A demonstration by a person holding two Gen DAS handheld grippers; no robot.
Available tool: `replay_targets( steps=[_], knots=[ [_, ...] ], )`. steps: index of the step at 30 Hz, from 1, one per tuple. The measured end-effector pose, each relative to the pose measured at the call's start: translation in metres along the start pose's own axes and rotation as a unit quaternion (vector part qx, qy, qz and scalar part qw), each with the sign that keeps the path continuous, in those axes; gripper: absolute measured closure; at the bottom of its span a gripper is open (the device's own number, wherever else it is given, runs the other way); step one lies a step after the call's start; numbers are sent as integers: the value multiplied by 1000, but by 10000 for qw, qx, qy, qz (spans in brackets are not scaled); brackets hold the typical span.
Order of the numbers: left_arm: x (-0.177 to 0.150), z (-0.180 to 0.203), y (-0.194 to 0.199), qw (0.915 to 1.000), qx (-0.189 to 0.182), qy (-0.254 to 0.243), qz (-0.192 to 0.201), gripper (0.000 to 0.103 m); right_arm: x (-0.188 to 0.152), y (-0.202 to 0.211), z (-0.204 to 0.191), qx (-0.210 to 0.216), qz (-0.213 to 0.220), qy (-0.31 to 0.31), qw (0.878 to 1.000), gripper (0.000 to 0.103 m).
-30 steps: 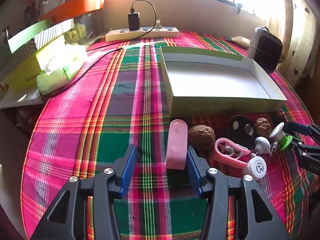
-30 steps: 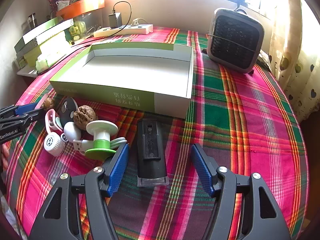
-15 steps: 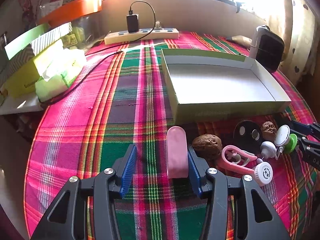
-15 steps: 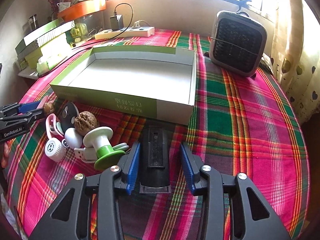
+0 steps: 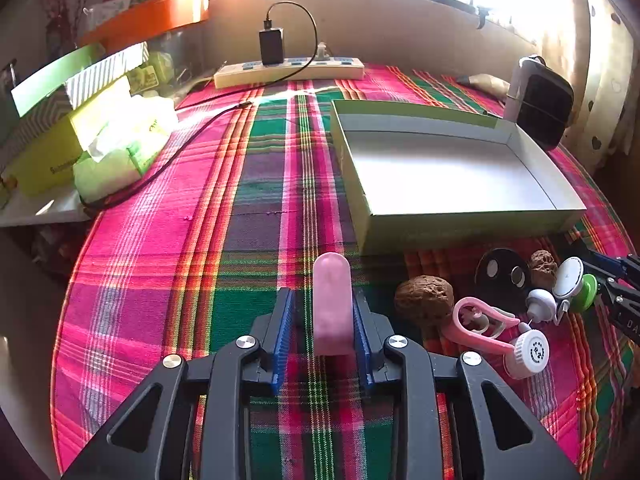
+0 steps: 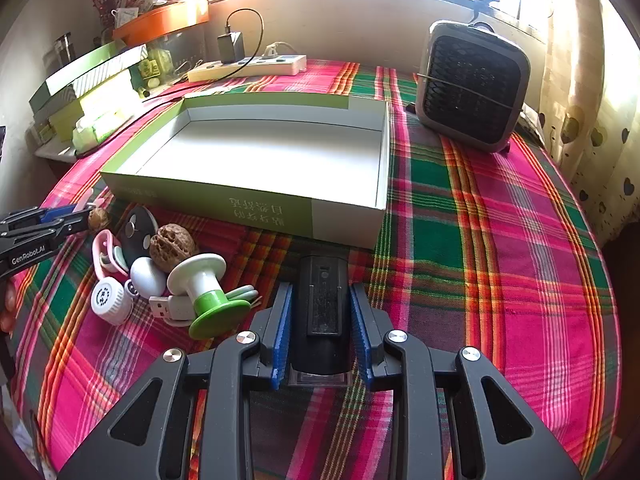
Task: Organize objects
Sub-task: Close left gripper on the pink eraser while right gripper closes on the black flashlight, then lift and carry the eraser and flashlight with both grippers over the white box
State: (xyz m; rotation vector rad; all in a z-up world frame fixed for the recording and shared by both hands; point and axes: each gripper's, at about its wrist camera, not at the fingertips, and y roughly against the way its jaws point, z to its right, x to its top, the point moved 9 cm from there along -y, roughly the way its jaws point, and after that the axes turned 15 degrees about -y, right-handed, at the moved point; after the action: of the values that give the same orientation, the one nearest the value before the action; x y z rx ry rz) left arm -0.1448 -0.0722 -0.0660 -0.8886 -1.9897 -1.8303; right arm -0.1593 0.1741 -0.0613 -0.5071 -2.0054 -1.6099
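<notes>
Both pairs of fingers have narrowed since a second ago: your left gripper now brackets the pink case, its right pad touching, the left pad just apart, so not yet clenched. Your right gripper sits nearly closed around the black device; you cannot tell whether the pads press it. Each thing lies flat on the desk, long axis running straight ahead between the fingers, pointing toward the open box. That box stands just beyond both, so lifting forward suits either hand. Walnuts, spool and cable clutter lie between your two grippers
</notes>
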Motion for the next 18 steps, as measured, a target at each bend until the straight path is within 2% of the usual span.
replay_targets(
  steps=[4,18],
  knots=[
    [0,-2,0,10000,-15,32,-12,87,0,1,1,-24,-5,-21,10000,74],
    [6,4,7,9999,-92,12,66,87,6,9,1,-17,62,-103,9999,74]
  ],
)
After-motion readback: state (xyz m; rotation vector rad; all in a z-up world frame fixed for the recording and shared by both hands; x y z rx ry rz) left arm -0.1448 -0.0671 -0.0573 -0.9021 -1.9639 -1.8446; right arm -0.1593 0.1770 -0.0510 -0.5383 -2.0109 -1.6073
